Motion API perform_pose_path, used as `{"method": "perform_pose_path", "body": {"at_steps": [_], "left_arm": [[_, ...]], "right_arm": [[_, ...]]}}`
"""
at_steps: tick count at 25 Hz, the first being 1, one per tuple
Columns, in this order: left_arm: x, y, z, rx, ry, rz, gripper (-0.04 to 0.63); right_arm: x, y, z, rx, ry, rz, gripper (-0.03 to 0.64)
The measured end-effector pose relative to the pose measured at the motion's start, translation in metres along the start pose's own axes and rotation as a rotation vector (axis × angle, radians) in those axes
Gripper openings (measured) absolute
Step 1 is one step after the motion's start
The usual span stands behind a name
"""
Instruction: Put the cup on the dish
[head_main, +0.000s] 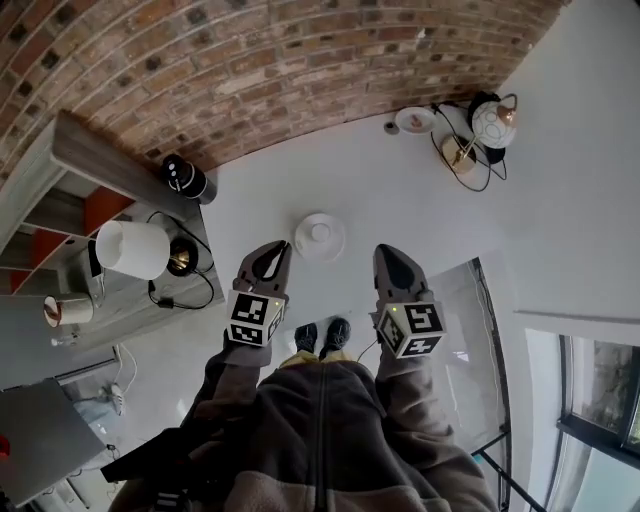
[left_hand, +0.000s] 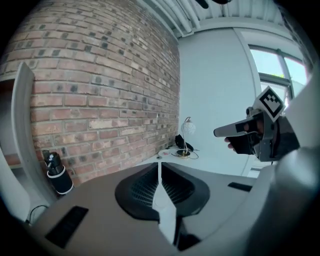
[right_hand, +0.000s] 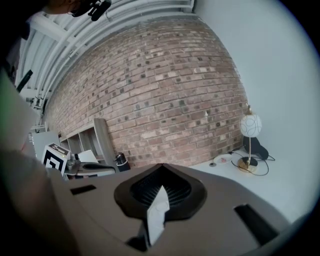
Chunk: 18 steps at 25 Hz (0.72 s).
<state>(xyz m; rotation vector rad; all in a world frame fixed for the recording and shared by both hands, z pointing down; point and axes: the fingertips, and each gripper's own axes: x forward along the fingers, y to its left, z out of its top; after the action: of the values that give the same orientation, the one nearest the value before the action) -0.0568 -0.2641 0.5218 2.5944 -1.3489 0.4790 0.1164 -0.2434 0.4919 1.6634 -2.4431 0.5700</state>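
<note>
While left gripper (head_main: 275, 252) hovers, right gripper (head_main: 391, 256) hovers alongside.

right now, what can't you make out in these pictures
- Cup and dish: head view, small and white on white; handle and exact seating unclear.
- Neither gripper view shows them; both aim higher, toward the brick wall.
- Small plate by the lamp: contents too small in every view.
- Shoes: head view, partly hidden by the person's jacket.
</note>
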Motion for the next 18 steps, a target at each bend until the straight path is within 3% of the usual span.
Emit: {"method": "perform_pose_path", "body": {"at_steps": [5,10,15,18], "left_arm": [[-0.022,-0.002,0.051,0.035,-0.084,0.015,0.005],[-0.044,0.016,0.106,-0.030,-0.173,0.081,0.003],[-0.065,0.026,0.162,-0.041,-0.311,0.114,0.003],[-0.070,0.027,0.181,-0.040,-0.354,0.115,0.003]], "right_arm": [[-0.018,0.008,0.052,-0.033,-0.110,0.004,0.000],[-0.030,0.022,0.096,-0.055,-0.179,0.015,-0.002],[-0.045,0.034,0.143,-0.097,-0.274,0.033,-0.002],[-0.049,0.038,0.162,-0.113,-0.310,0.042,-0.001]]}}
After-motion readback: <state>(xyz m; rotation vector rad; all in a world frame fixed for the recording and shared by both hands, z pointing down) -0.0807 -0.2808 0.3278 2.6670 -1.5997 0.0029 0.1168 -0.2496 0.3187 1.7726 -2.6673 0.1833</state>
